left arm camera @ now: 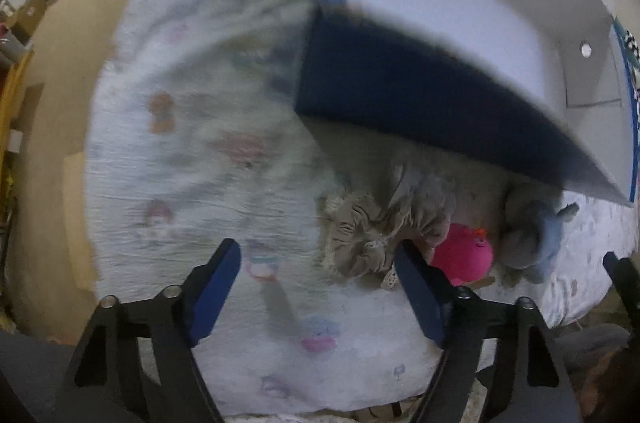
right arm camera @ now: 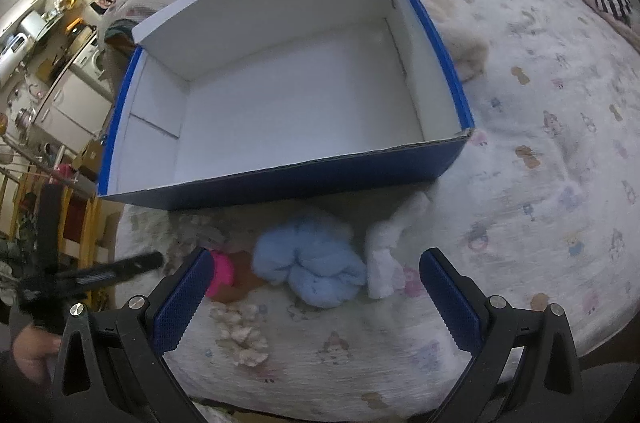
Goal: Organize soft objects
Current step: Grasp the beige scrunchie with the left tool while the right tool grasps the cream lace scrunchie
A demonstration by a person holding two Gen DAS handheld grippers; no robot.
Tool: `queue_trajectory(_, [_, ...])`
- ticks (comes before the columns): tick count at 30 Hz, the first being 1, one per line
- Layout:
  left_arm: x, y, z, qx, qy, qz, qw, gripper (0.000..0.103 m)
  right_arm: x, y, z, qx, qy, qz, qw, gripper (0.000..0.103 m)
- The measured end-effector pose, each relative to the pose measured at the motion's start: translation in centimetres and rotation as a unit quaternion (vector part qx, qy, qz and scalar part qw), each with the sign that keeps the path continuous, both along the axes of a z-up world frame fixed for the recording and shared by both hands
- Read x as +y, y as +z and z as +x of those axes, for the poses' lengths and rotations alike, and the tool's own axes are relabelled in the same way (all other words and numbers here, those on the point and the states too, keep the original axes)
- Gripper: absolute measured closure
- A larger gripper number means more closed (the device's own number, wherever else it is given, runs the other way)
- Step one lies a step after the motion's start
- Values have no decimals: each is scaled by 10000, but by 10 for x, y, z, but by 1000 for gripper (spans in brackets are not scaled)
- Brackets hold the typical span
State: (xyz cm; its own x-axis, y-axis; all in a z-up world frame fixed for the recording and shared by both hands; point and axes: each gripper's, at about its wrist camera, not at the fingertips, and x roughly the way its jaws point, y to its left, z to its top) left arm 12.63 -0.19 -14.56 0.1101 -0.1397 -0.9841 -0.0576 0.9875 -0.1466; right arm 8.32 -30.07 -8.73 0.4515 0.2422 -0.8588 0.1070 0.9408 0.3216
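On a bed [right arm camera: 540, 103] spread with a cartoon-print cover, a blue-sided cardboard box [right arm camera: 280, 179] with a bare white floor waits for the soft toys strewn along its near wall. The right gripper [right arm camera: 316, 297] hangs over that cluster with its fingers wide and nothing between them. Just ahead, at its twelve o'clock, lies a light blue plush [right arm camera: 316, 263]. A white plush [right arm camera: 384, 255] sits at one o'clock touching it, a pink toy [right arm camera: 222, 273] at ten o'clock is partly hidden by the left finger, and a cream scrunchie [right arm camera: 240, 331] lies closer in, at about seven o'clock.

The left gripper [left arm camera: 320, 297] points almost straight down over bare bedcover, its fingers parted but not fully, holding and touching nothing. A gathered beige cloth [left arm camera: 380, 227] lies at its one o'clock, just beside the right finger, with the pink toy [left arm camera: 468, 255] and the blue plush [left arm camera: 536, 239] further round towards three o'clock. This view is blurred.

The step in hand appears to be reaching for a first toy. It would go best if one gripper centred over a single item, most readily the right over the blue plush, and came down until the fingers straddled its bulk before closing, so the neighbours are not dragged along. A further tan plush [right arm camera: 452, 23] rests against the box's far right side.
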Motion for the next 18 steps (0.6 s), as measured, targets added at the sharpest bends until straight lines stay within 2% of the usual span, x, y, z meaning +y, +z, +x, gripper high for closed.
queue_trajectory(2, [-1,-8,0,39,-51,-42,10000,46,-2,-2,0,6,-38,8,10000,0])
queue_trajectory(6, [1,-16,0,-3,-17,-161,9999,59,-2,-11,1,185,17,107,9998,0])
queue_trajectory(7, [2,-16,-1,-11,-14,-133,9999,65,-1,-13,2,222,60,127,9997,0])
queue_trajectory(8, [4,-15,-2,-17,31,-127,9999,77,2,-15,3,256,113,121,9995,0])
queue_trajectory(10, [11,-18,-5,13,150,-257,9996,91,8,-17,4,295,205,44,9993,0])
queue_trajectory(13, [21,-16,-12,-4,226,-431,9988,95,19,-22,6,418,466,123,9980,0])
queue_trajectory(16, [28,-4,-21,-224,210,-366,9989,95,35,-27,4,559,877,326,9940,0])
queue_trajectory(18, [33,6,-30,-393,205,-302,9986,95,50,-28,1,563,1169,110,9915,0])
